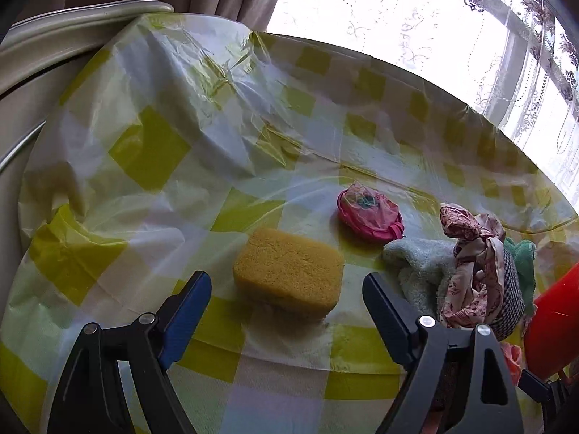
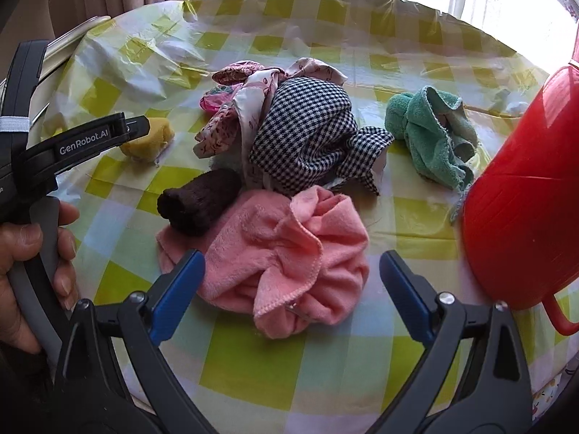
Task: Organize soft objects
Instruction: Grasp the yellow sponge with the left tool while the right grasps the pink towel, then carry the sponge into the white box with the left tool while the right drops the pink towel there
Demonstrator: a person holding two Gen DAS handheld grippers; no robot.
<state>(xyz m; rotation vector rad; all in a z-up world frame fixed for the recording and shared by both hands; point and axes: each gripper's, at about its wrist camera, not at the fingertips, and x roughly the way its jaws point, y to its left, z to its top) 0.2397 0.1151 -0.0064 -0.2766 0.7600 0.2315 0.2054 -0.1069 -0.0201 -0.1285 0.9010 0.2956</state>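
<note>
Your right claw (image 2: 291, 282) hangs released and empty just above the crumpled pink fleece towel (image 2: 286, 260), nearest of the heap; your left claw (image 1: 287, 291) is likewise spread wide, with the yellow oblong sponge (image 1: 289, 271) lying just beyond its tips, untouched. By my reading nothing is sorted yet; every soft thing lies loose on the table (image 2: 253, 369) under its yellow-checked plastic cover, and the red plastic container (image 2: 524, 188) at the right looks to hold nothing, though its mouth is hidden.

Only the right view shows the dark brown rolled cloth (image 2: 201, 200) touching the towel, the navy houndstooth cloth (image 2: 307, 137) behind it, and the green terry cloth (image 2: 430, 133) lying apart on the right; it also shows your hand (image 2: 21, 275) on the left handle. The left view alone shows the pink round pouch (image 1: 369, 213) whole, far behind the sponge.
</note>
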